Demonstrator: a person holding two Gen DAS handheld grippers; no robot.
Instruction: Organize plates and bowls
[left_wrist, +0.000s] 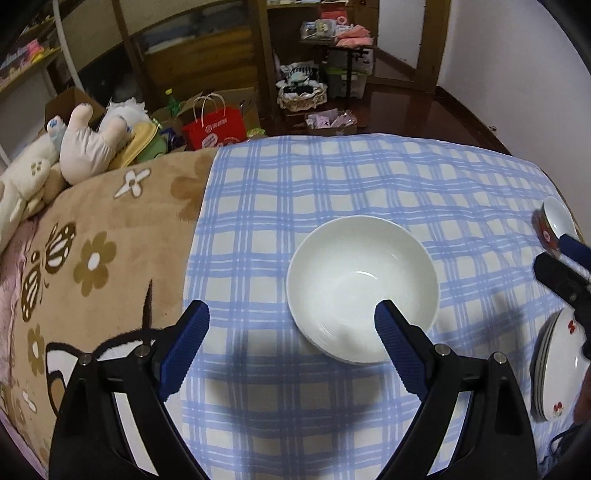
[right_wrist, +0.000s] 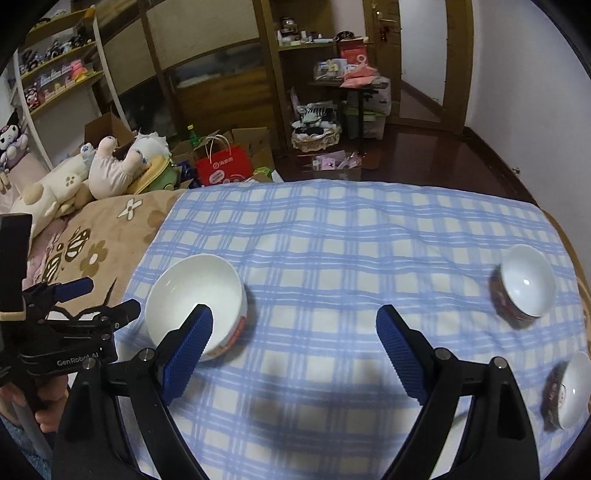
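Note:
A large white bowl (left_wrist: 362, 284) stands upright on the blue checked cloth (left_wrist: 332, 177); it also shows in the right wrist view (right_wrist: 195, 291). My left gripper (left_wrist: 291, 325) is open and empty, its right finger over the bowl's near rim. A stack of white plates (left_wrist: 557, 373) with red flowers lies at the right edge. My right gripper (right_wrist: 295, 325) is open and empty above bare cloth (right_wrist: 332, 229). Two small patterned bowls stand to its right, one farther (right_wrist: 526, 282), one nearer (right_wrist: 570, 391). The right gripper shows in the left wrist view (left_wrist: 565, 273).
A brown flowered blanket (left_wrist: 99, 240) covers the left side, with plush toys (left_wrist: 85, 144) at its far end. Beyond the bed are a red paper bag (left_wrist: 216, 127), cardboard boxes, shelves and a dark wooden floor (left_wrist: 413, 107).

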